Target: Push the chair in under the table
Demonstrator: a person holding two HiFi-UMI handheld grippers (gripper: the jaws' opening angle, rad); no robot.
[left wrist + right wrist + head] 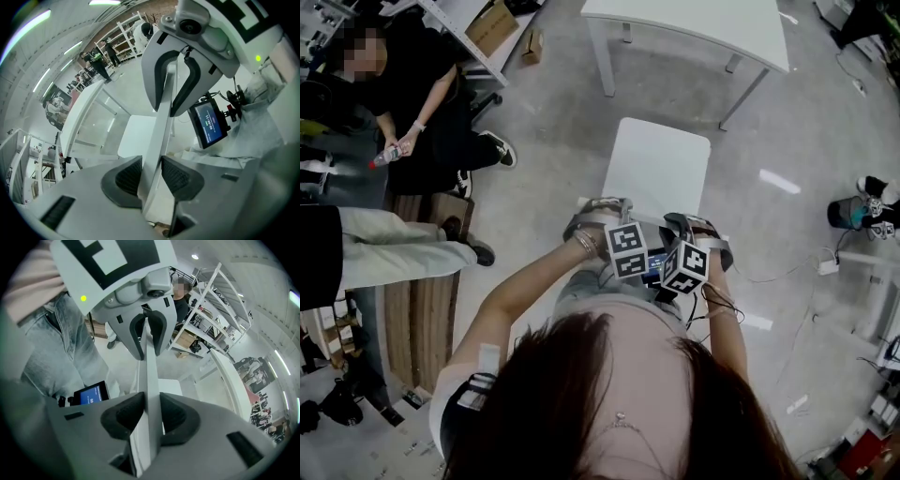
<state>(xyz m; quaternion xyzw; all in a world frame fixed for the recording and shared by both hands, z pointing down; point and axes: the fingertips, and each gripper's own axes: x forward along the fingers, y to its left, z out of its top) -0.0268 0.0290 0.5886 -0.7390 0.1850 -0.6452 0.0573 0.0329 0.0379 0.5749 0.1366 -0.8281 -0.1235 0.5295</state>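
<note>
Two grippers, one chair [661, 169], one table [694, 28]. We pinch the white chair's backrest with both: our left gripper [151, 176] and right gripper [150, 416] each press their pads on its top edge. It stands near the table's near edge, seat not under it.

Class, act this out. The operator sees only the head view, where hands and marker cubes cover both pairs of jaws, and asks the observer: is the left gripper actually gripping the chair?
Observer: Yes. In the left gripper view the left gripper has its jaws closed on the thin white chair backrest, one on each face.
Operator: And the right one?
Observer: The right gripper view shows the right gripper clamped on that same backrest edge, with nothing else between its jaws.
</note>
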